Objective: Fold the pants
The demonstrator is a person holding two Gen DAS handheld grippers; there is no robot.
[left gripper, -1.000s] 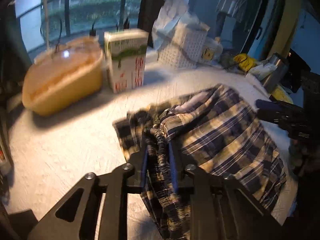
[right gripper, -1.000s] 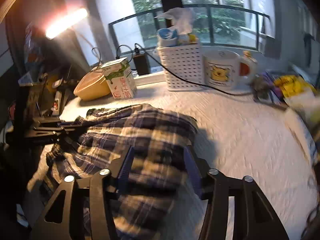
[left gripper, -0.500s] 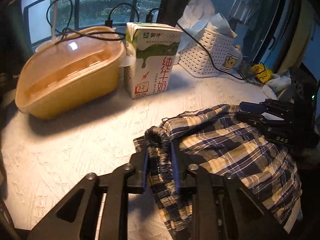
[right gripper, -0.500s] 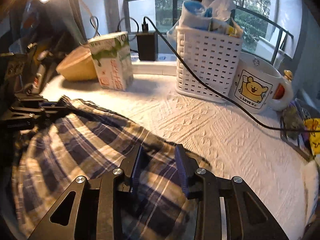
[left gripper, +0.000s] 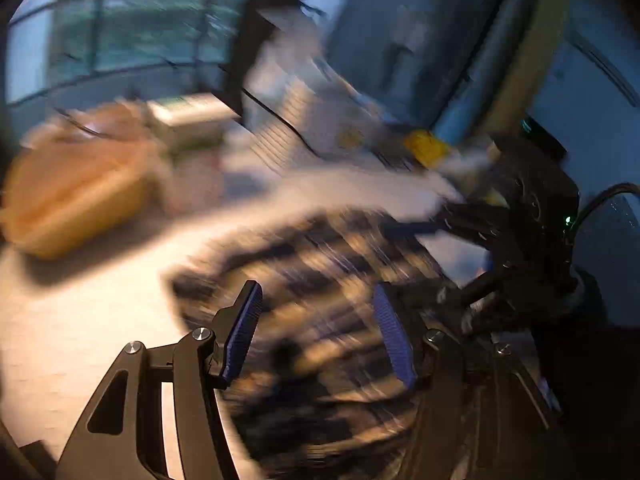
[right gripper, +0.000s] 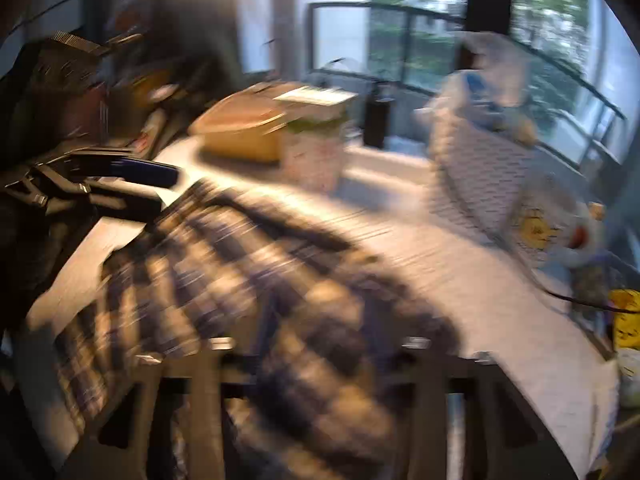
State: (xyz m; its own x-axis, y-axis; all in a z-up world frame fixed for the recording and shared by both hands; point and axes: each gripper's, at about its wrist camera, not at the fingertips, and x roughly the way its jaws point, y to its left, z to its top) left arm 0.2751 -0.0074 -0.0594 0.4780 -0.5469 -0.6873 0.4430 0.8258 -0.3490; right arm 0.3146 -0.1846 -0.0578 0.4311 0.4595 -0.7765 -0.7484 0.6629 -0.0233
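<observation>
The plaid pants (left gripper: pixel 320 280) lie bunched on the white textured table; both views are motion-blurred. My left gripper (left gripper: pixel 316 328) is open, its blue pads wide apart above the cloth, holding nothing. The right gripper shows in the left wrist view (left gripper: pixel 416 226) at the far edge of the pants. In the right wrist view the pants (right gripper: pixel 240 280) spread in front of my right gripper (right gripper: pixel 320 344), whose fingers seem apart over the cloth, though blur hides them. The left gripper shows there at left (right gripper: pixel 132 180).
A tan lidded container (left gripper: pixel 76 196), a milk carton (right gripper: pixel 316 140), a white basket (right gripper: pixel 480 176) with a cable and a bear mug (right gripper: pixel 548 232) stand along the window side. Yellow items (right gripper: pixel 628 320) lie at the right table edge.
My left gripper has opened and let go of the waistband. The right gripper has also widened. Both have pulled back and now move fast, blurring the views.
</observation>
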